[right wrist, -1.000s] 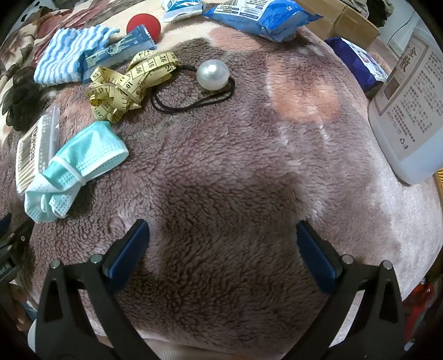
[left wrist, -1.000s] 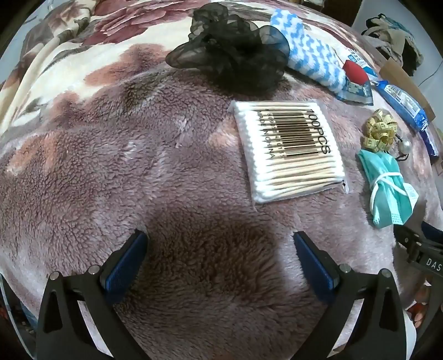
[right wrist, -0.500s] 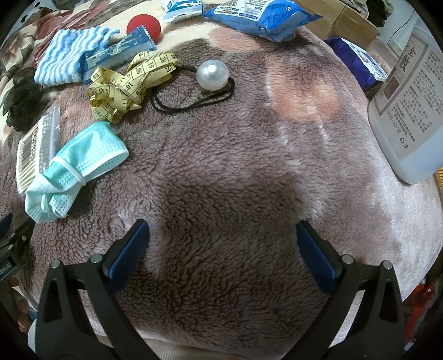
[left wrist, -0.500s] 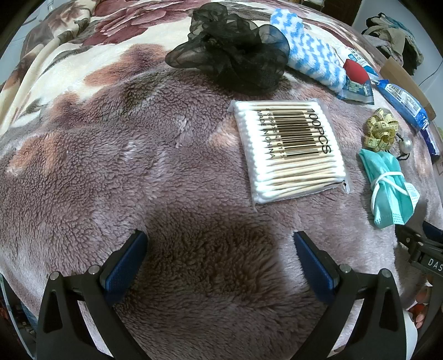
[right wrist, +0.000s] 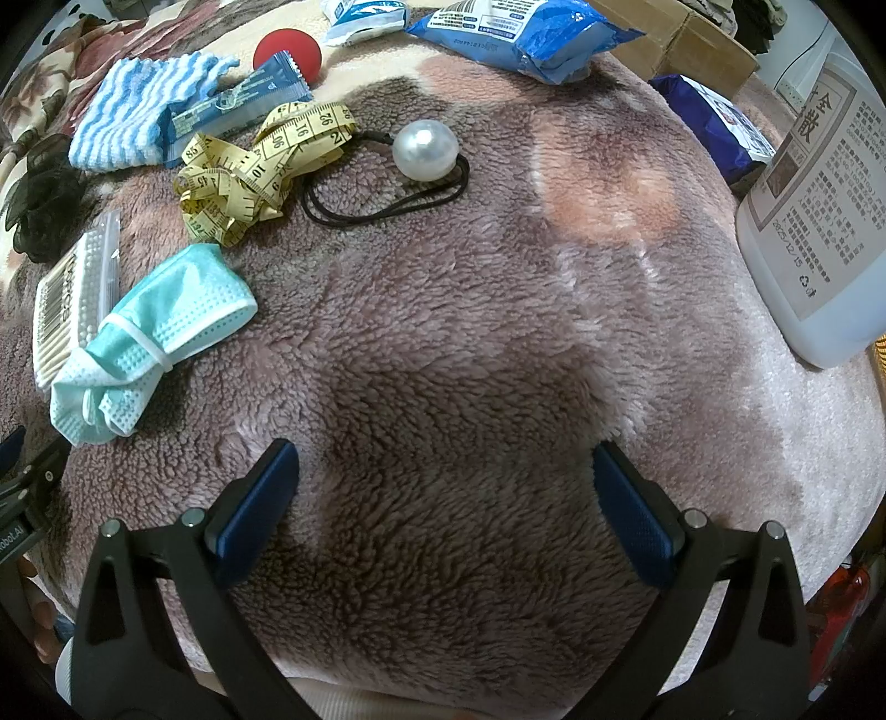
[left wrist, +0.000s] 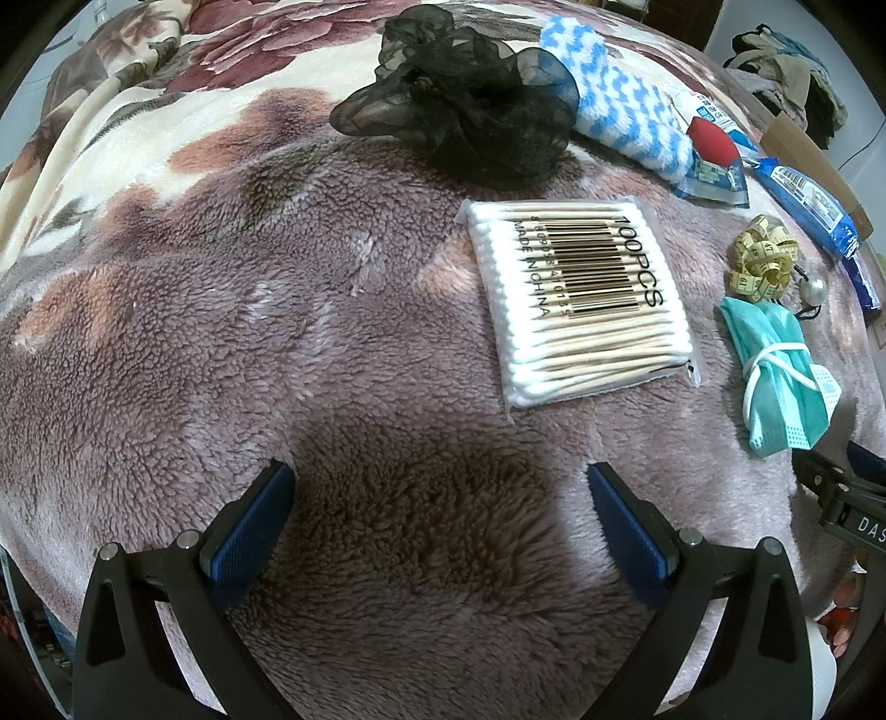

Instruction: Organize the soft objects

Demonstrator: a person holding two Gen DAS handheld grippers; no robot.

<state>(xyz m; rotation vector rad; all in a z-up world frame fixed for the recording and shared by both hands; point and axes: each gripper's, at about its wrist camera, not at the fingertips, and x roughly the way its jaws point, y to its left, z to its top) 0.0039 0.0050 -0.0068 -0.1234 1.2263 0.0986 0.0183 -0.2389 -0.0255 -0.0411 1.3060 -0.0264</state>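
Soft things lie on a fleece blanket (left wrist: pixel 221 332). A black mesh scrunchie (left wrist: pixel 465 116) and a blue-white striped cloth (left wrist: pixel 620 122) lie at the far side. A pack of cotton swabs (left wrist: pixel 581 304) lies ahead of my left gripper (left wrist: pixel 440 515), which is open and empty. A rolled teal face mask (right wrist: pixel 149 343), a yellow tape measure (right wrist: pixel 260 166) and a pearl hair tie (right wrist: pixel 423 152) lie ahead-left of my right gripper (right wrist: pixel 446 498), which is open and empty.
A red ball (right wrist: pixel 288 55), blue snack packets (right wrist: pixel 520 39) and a small blue wrapper (right wrist: pixel 238 105) lie at the far side. A large white bottle (right wrist: pixel 819 221) stands at the right. Cardboard boxes (right wrist: pixel 681 50) sit beyond the blanket.
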